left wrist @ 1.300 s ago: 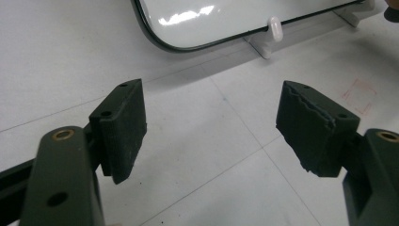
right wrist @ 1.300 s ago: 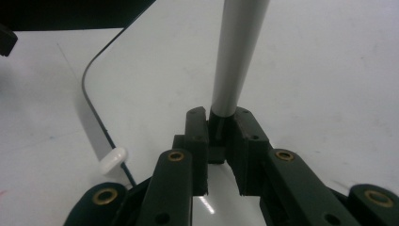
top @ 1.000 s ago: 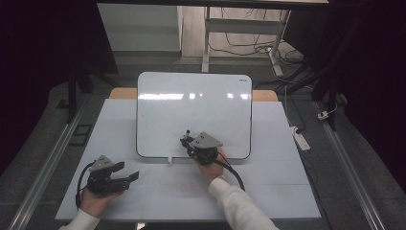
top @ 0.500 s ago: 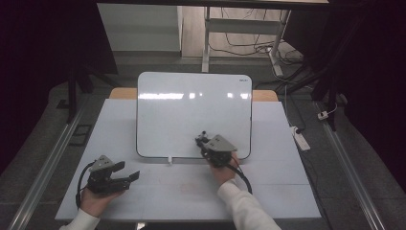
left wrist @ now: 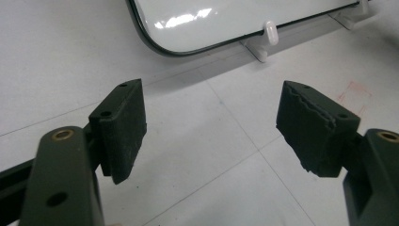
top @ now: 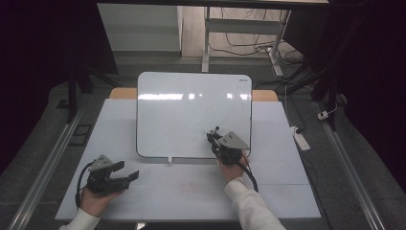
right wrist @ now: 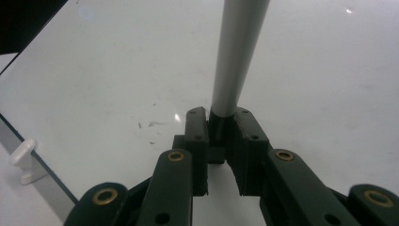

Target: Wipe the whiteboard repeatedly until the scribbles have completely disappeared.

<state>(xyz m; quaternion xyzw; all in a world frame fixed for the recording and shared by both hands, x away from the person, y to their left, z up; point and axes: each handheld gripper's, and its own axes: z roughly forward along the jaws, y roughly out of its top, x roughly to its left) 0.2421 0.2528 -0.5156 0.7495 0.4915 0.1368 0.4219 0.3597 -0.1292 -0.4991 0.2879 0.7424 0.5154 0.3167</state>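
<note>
Lighting: overhead, even on the table; surroundings dark. Glare: bright band across the whiteboard, specular spots in both gripper views. Shadows: soft. Focus: near jaws slightly soft, grey pen perhaps blurred. High view sharp, mildly grainy

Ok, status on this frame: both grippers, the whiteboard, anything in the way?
Left gripper open, over bare table. Right gripper shut on grey marker, over whiteboard lower right. Board near blank, faint smudges. Nothing obstructing.
</note>
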